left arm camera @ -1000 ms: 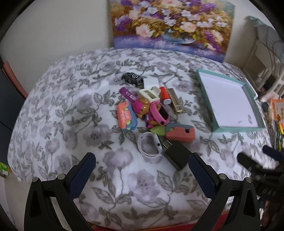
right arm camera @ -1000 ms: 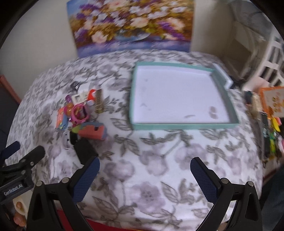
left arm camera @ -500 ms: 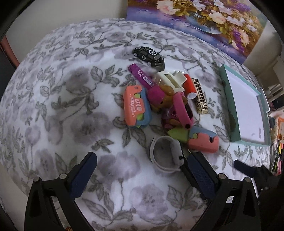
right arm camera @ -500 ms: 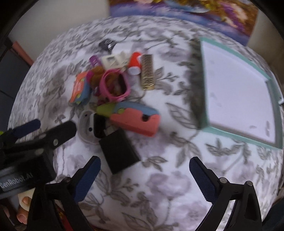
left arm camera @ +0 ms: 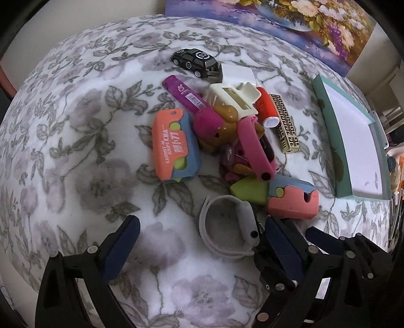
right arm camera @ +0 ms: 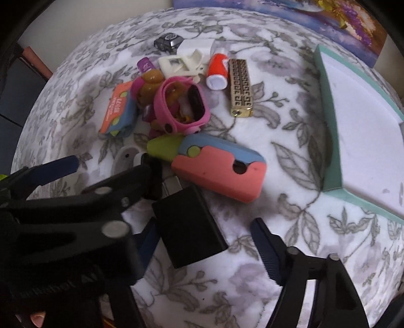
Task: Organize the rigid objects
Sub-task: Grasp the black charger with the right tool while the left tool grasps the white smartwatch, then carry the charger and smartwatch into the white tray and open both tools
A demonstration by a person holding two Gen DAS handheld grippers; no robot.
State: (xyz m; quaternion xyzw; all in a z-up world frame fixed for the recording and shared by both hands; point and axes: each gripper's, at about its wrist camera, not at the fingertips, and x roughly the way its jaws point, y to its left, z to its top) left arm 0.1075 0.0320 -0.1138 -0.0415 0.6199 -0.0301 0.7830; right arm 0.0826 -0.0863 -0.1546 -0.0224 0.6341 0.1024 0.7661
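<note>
A pile of small objects lies on the floral cloth. My left gripper (left arm camera: pixel 202 242) is open around a white wristband (left arm camera: pixel 228 229), which sits between its fingers. My right gripper (right arm camera: pixel 204 242) is open with a black charger block (right arm camera: pixel 188 227) between its fingers, untouched as far as I can tell. The left gripper's body (right arm camera: pixel 75 214) hides the right gripper's left finger. Further in lie a pink and blue toy knife (right arm camera: pixel 222 167), a pink watch (right arm camera: pixel 181 106), an orange and blue toy (left arm camera: pixel 173 143), a gold lighter (right arm camera: pixel 240 87) and a black toy car (left arm camera: pixel 195 61).
A teal tray with a white floor (right arm camera: pixel 330 131) lies to the right of the pile; it also shows in the left wrist view (left arm camera: pixel 328 133). A flower painting (left arm camera: pixel 290 22) leans on the wall behind. Bare cloth (left arm camera: pixel 63 151) lies left of the pile.
Both grippers have moved forward and down to the near edge of the pile. The left now brackets the wristband and the right brackets the black charger block.
</note>
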